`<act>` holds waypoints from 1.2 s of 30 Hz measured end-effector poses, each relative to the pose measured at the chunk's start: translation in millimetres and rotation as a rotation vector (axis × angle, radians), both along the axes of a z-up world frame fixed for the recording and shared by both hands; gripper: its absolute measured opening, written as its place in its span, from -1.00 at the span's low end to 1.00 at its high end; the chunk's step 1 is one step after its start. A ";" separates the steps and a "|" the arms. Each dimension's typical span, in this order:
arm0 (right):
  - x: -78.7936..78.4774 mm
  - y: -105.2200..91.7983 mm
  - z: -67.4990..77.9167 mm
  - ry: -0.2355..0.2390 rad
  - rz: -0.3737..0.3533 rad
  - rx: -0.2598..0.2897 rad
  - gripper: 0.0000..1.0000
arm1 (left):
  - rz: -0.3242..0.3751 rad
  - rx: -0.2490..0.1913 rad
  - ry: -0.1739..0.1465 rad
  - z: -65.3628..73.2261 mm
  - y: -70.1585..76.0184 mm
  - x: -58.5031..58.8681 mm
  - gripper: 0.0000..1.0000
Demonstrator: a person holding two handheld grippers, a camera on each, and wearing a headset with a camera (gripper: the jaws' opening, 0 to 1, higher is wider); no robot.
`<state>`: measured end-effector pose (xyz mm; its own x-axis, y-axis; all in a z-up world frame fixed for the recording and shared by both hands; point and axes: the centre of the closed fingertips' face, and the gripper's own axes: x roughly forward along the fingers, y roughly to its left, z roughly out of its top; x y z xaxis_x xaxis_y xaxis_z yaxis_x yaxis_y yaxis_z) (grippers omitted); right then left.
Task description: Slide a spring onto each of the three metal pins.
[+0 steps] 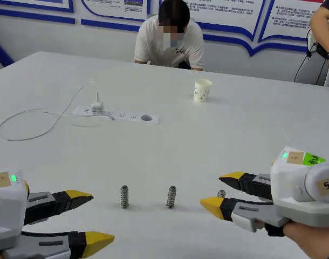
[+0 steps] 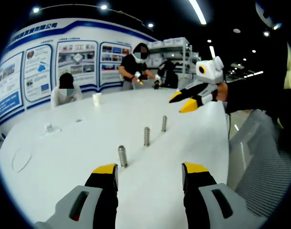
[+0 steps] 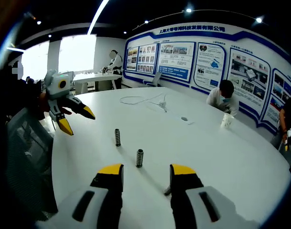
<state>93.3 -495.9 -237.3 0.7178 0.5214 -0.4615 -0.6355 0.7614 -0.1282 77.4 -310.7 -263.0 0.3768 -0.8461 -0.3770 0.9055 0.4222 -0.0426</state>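
White counter (image 1: 164, 156) holds three pins (image 1: 171, 197) at its near edge, two wearing springs (image 1: 124, 196). Left claw (image 1: 102, 217) and right claw (image 1: 212, 189) gape empty. Third pin (image 1: 221, 193), beside right claw, likely needs checking next.

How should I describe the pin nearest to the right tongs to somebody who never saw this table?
On the big white table, near the person's edge, three short metal pins stand in a row. Take the right end pin. Unlike the left pin and the middle pin, standing in the open, it is partly hidden behind the yellow-tipped right tongs.
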 end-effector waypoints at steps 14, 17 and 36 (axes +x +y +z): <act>-16.5 -32.8 -15.2 0.021 -0.043 0.028 0.02 | 0.006 -0.002 0.008 -2.5 2.5 -0.6 0.14; -21.4 -38.3 -20.9 0.032 -0.056 0.032 0.06 | 0.009 0.000 0.013 -4.0 3.7 -0.8 0.14; -33.8 -47.8 -30.0 0.045 -0.089 0.050 0.17 | 0.022 -0.007 0.029 -7.5 6.1 -1.7 0.18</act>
<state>59.5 -543.7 -267.3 0.7414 0.4794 -0.4696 -0.5692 0.8199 -0.0617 75.7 -304.6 -270.5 0.3842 -0.8406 -0.3819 0.8945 0.4414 -0.0715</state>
